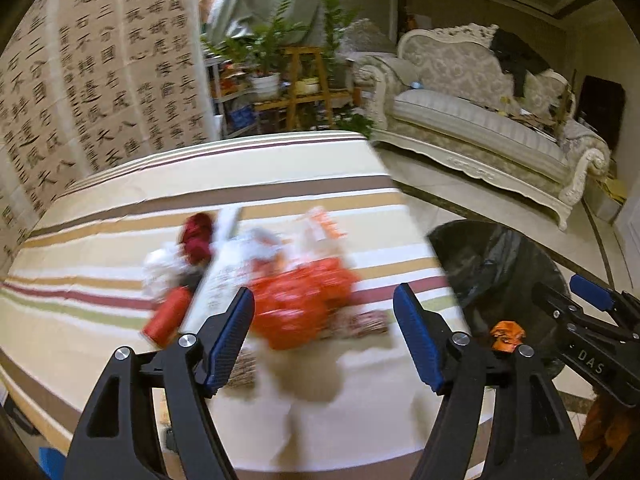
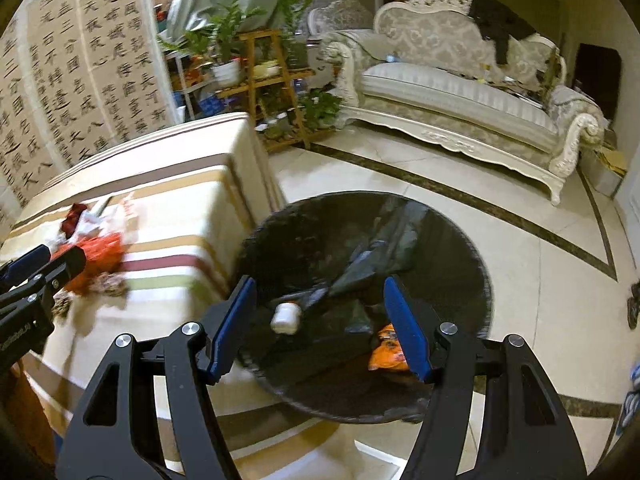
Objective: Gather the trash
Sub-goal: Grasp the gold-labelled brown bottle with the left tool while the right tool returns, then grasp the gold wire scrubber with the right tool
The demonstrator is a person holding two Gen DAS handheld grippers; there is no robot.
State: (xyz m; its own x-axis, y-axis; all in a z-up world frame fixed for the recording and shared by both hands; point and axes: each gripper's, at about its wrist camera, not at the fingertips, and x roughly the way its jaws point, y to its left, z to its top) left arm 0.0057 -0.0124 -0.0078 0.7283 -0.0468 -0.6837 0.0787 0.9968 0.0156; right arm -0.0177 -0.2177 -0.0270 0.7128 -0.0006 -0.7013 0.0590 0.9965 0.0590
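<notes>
A blurred pile of trash lies on the striped table (image 1: 100, 208): an orange plastic bag (image 1: 304, 304), a red can (image 1: 168, 316), a dark red wrapper (image 1: 196, 236), white paper (image 1: 224, 276) and a patterned wrapper (image 1: 360, 322). My left gripper (image 1: 324, 340) is open and empty just above the pile. My right gripper (image 2: 316, 328) is open and empty over the black-lined bin (image 2: 452, 248). In the bin a white cup (image 2: 285, 317) and an orange wrapper (image 2: 387, 354) show. The right gripper also shows in the left wrist view (image 1: 592, 308), the left one in the right wrist view (image 2: 44, 264).
The bin (image 1: 496, 264) stands on the tiled floor right of the table edge. A cream sofa (image 2: 460, 96) stands at the back right, a wooden plant stand (image 2: 272, 80) with potted plants behind the table, and a calligraphy screen (image 2: 80, 80) on the left.
</notes>
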